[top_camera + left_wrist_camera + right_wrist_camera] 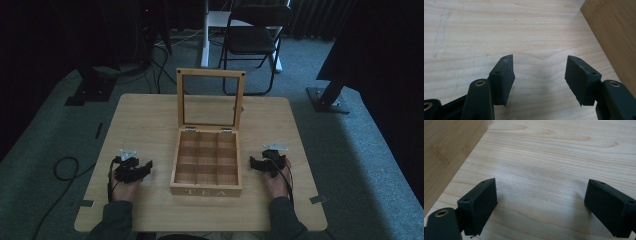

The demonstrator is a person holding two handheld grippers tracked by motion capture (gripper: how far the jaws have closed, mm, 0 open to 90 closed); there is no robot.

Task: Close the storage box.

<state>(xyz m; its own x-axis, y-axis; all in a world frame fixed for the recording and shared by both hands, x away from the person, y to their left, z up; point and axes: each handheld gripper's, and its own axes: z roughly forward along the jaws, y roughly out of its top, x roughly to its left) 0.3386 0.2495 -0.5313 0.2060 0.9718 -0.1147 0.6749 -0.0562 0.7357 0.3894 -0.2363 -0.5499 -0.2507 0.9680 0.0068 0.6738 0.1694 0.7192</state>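
An open wooden tea box (pixel 206 167) sits between two hand-held grippers — left gripper (pixel 141 169) and right gripper (pixel 256 165) — fingers spread apart, gripping nothing, on the table (pixel 140 120).

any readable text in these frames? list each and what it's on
"TEA": pale capitals on the front wall of the wooden box, high view. Small, but it can be made out.
No other text: none on the table, the box's open lid, the left hand-held gripper or the right hand-held gripper.
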